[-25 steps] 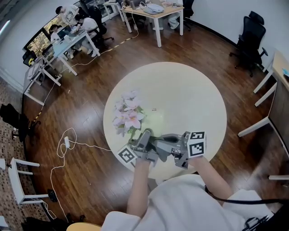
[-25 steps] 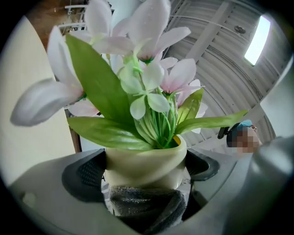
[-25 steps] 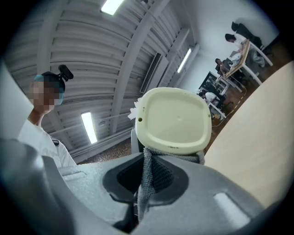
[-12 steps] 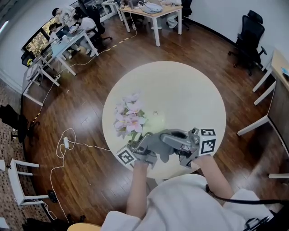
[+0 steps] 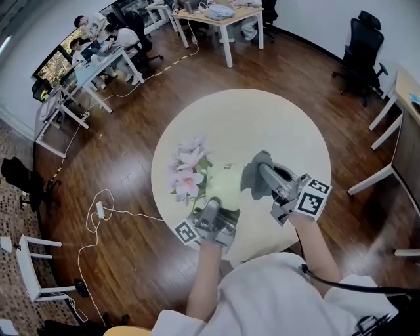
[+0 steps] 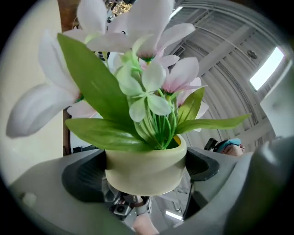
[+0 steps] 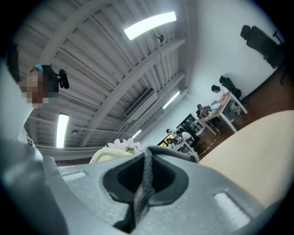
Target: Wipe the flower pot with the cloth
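A pale yellow-green flower pot (image 5: 223, 188) with pink-white flowers (image 5: 189, 169) is over the near part of the round cream table (image 5: 275, 125). My left gripper (image 5: 218, 205) is shut on the pot from the near side, its jaws wide against both sides. In the left gripper view the pot (image 6: 144, 167) fills the gap of the left gripper (image 6: 145, 180), leaves and blooms above. My right gripper (image 5: 264, 173) is to the right of the pot, apart from it, shut on a grey cloth (image 5: 254, 176). The right gripper view shows the cloth (image 7: 146, 180) pinched in the right gripper (image 7: 148, 160), with the pot rim (image 7: 106, 155) behind.
A small dark object (image 5: 228, 165) lies on the table beyond the pot. Desks with people (image 5: 98, 49) stand far left, another desk (image 5: 223, 16) at the top, black office chairs (image 5: 359, 49) to the right. A white cable (image 5: 98, 210) runs over the wooden floor at left.
The right gripper carried the cloth off the pot, to the right and farther from me, uncovering the pot. The left gripper shifted a little with the pot.
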A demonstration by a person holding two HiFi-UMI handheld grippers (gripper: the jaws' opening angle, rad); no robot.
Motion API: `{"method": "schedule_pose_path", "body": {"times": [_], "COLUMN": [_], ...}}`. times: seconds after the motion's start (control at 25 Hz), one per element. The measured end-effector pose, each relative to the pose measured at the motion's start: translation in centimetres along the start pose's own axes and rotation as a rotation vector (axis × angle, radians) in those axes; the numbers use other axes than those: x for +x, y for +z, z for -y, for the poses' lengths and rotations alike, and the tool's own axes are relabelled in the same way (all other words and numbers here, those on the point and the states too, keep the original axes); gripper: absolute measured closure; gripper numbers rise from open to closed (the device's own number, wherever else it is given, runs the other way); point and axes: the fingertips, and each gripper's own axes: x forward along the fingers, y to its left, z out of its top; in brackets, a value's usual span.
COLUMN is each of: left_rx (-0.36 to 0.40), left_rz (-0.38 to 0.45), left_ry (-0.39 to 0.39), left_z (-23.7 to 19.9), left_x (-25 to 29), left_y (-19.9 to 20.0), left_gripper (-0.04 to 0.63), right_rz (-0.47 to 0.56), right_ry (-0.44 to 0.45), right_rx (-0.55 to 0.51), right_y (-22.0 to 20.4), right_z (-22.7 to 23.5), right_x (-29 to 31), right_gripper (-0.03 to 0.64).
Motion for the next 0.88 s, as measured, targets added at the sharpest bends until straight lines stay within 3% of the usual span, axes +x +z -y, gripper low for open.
{"method": "schedule_pose_path", "body": {"times": [0.08,0.24,0.44,0.64,0.88], "left_rx": [-0.016,-0.022,0.017,0.054,0.117], "left_rz": [0.001,0.009,0.036,0.051,0.046], "left_ry": [-0.016,-0.028,0.015,0.046,0.122], "left_z": [0.5,0.9,0.2,-0.6,-1.9], "left_x": [0.3,0.7,0.7,0.5,-0.9], "left_y": [-0.1,-0.1,-0.2,0.7,1.3], "left_gripper": [0.021,0.021,0.021,0.021,0.021], "right_rz": [0.036,0.022,0.053,0.015,0.048], "right_ry": [0.015,0.138,0.241,0.340,0.487], "right_rx": [-0.072,-0.144,-0.060,-0.022,0.037], "right_y": [1.2,0.7,-0.8,-1.8,-0.8], "right_z": [-1.1,-4.6,-7.2,-9.3,-11.1], "right_x": [0.1,1.7,1.6,1.4,0.2], "right_gripper": [0.626,0.626,0.626,0.626,0.626]}}
